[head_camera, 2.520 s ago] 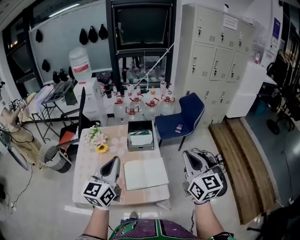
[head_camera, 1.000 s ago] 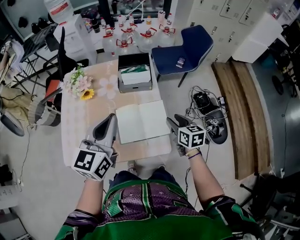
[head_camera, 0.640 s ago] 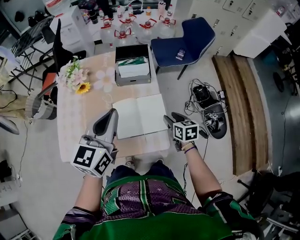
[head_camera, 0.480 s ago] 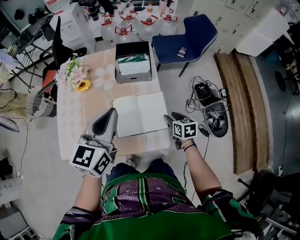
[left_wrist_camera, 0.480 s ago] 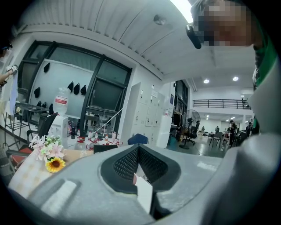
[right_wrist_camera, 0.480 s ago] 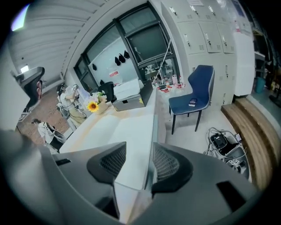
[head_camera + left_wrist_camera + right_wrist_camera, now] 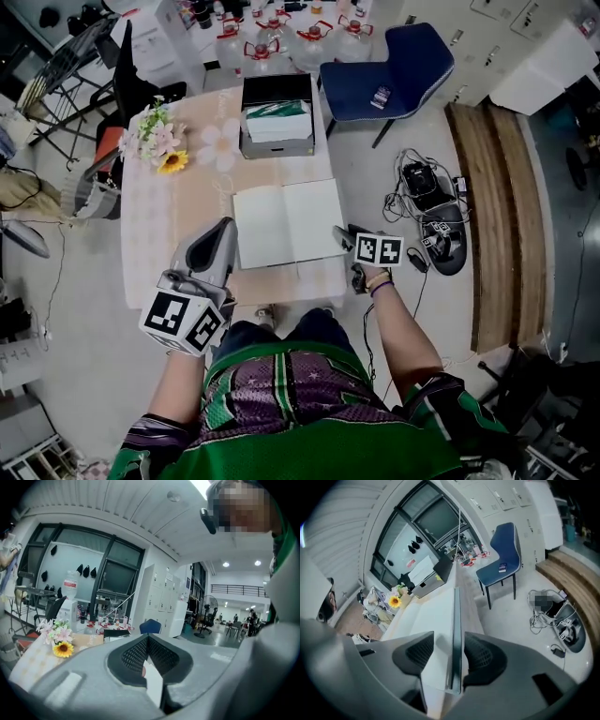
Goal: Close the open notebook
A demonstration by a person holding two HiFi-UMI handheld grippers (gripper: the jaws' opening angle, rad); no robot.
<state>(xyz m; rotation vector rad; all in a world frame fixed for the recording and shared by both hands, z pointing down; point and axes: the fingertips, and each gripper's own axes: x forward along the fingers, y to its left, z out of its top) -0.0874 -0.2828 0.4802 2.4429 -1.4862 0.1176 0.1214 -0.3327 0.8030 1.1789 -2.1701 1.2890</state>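
The open notebook (image 7: 286, 223) lies flat with blank white pages on the pale table (image 7: 178, 211). My right gripper (image 7: 346, 235) is at the notebook's right edge. In the right gripper view, that edge (image 7: 454, 620) stands between the jaws of the right gripper (image 7: 451, 643). The jaws have just been opening and neither pad presses on the edge. My left gripper (image 7: 223, 228) hovers over the table just left of the notebook, apart from it. In the left gripper view, the pads of the left gripper (image 7: 147, 638) meet at their tips.
A grey box (image 7: 277, 117) of green and white items stands behind the notebook, and a flower bunch (image 7: 159, 141) sits at the table's far left. A blue chair (image 7: 384, 61) stands beyond the table's right. Cables and a device (image 7: 427, 202) lie on the floor beside a wooden platform (image 7: 497, 216).
My right gripper has sunk from beside the table down onto the notebook's right edge, which now sits between its jaws. The left gripper has dropped slightly. The notebook has stayed open.
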